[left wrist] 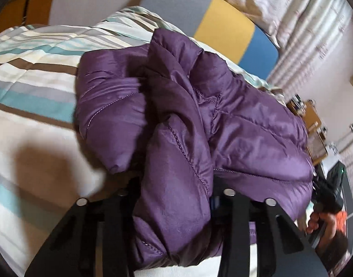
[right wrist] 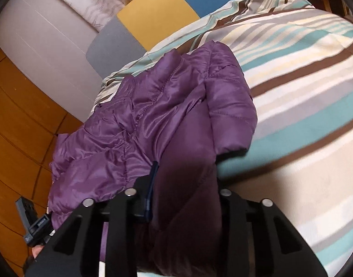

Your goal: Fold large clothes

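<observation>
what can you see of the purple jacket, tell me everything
The purple puffer jacket is quilted, with a shiny nylon-like shell and stitched seams. It lies bunched and partly folded on the striped bedspread, near the bed's edge above the wooden floor. A padded fold runs between the fingers of the left gripper; the right gripper likewise has dark purple fabric between its fingers.

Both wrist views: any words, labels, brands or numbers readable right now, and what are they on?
No text can be read in either view.
Small white label on the black device by the purple jacket: too blurred to read.
Curtain print by the bed: a smeared pattern, no legible words.
</observation>
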A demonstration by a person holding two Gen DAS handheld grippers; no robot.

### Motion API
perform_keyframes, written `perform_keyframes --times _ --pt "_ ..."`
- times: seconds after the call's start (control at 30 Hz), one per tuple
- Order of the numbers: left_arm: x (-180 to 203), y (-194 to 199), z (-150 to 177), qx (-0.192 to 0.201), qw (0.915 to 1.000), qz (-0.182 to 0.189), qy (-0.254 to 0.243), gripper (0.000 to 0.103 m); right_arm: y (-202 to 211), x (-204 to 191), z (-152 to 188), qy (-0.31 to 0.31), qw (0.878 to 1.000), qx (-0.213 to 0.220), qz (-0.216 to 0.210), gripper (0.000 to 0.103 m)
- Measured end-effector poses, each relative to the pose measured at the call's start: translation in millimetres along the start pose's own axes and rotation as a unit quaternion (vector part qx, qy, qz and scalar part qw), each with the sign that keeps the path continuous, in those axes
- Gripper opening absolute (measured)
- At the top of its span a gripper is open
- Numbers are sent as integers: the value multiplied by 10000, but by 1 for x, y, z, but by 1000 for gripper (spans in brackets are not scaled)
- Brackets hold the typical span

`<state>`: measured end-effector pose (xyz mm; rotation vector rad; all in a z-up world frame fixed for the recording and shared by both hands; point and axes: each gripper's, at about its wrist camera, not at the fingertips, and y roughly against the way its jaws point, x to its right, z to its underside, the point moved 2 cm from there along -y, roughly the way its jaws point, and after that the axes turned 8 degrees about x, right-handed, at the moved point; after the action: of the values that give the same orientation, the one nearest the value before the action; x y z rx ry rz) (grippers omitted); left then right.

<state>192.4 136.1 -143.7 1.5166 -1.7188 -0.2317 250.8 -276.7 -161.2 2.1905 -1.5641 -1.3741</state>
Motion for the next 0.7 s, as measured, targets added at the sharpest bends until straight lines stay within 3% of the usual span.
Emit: perform_keyframes --times 0.6,0.67,0.7 --pt "6 77 90 -168 9981 567 -172 37 104 14 61 322 9983 -437 -218 28" --pt "5 83 95 -78 9982 575 -171 45 114 13 66 443 9983 -378 -84 37" --pt "4 87 96 -29 9986 510 -168 55 113 10 61 458 9984 -330 -20 44"
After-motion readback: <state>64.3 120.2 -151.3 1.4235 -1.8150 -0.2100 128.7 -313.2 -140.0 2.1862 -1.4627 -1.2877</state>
